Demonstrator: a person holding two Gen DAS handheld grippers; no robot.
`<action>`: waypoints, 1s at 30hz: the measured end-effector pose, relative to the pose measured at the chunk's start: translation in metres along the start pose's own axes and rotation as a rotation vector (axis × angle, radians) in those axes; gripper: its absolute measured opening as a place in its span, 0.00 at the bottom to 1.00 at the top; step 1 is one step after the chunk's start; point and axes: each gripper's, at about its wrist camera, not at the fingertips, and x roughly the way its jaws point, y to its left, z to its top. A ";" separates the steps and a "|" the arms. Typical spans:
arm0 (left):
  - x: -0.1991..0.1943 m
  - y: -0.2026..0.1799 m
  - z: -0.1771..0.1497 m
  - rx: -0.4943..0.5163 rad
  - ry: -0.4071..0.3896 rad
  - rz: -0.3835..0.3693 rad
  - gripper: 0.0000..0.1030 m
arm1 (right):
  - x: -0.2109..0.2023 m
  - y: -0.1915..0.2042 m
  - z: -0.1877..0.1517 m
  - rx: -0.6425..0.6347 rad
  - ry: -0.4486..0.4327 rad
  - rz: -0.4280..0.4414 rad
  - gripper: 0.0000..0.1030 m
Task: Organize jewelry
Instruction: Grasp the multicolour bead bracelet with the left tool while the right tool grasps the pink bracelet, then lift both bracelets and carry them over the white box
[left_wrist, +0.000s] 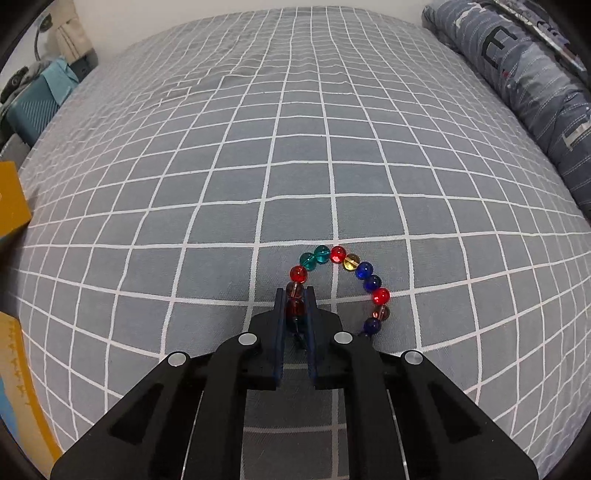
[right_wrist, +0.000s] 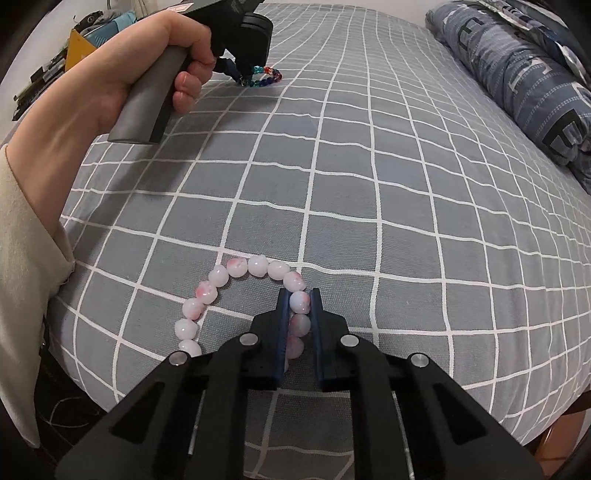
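The left tool (left_wrist: 295, 295) is clamped on one side of a multicoloured glass-bead bracelet (left_wrist: 338, 254), its two fingers pinching a dark red bead while the rest of the loop fans out ahead and to the right across the bed (left_wrist: 258, 147). Taking the strand at one bead rather than scooping the whole ring makes sense: the string is limp, so a single pinched point lets the loop trail freely.

The right tool (right_wrist: 299, 295) does the same with a pink-and-white bead bracelet (right_wrist: 236, 267), jaws closed around a pale bead on the loop's right side, the other beads curving away to the left on the grey checked bedspread. In the right wrist view the left hand (right_wrist: 173, 62) grips its tool's handle farther up the bed, the coloured bracelet (right_wrist: 266, 77) dangling from the tip just at the fabric.

The two bracelets lie well apart, one to each tool (probably so the strands cannot tangle). No tray or box for them is visible; a folded quilt (left_wrist: 517, 74) runs along the right edge.
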 end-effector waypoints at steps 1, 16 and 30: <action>-0.002 0.001 0.002 -0.001 -0.003 -0.003 0.08 | -0.001 -0.001 0.000 0.004 -0.001 0.001 0.10; -0.060 0.007 -0.002 0.006 -0.076 -0.029 0.08 | -0.023 -0.001 0.008 0.060 -0.118 0.031 0.10; -0.095 0.023 -0.024 0.006 -0.105 -0.041 0.08 | -0.047 0.009 0.018 0.069 -0.211 0.032 0.10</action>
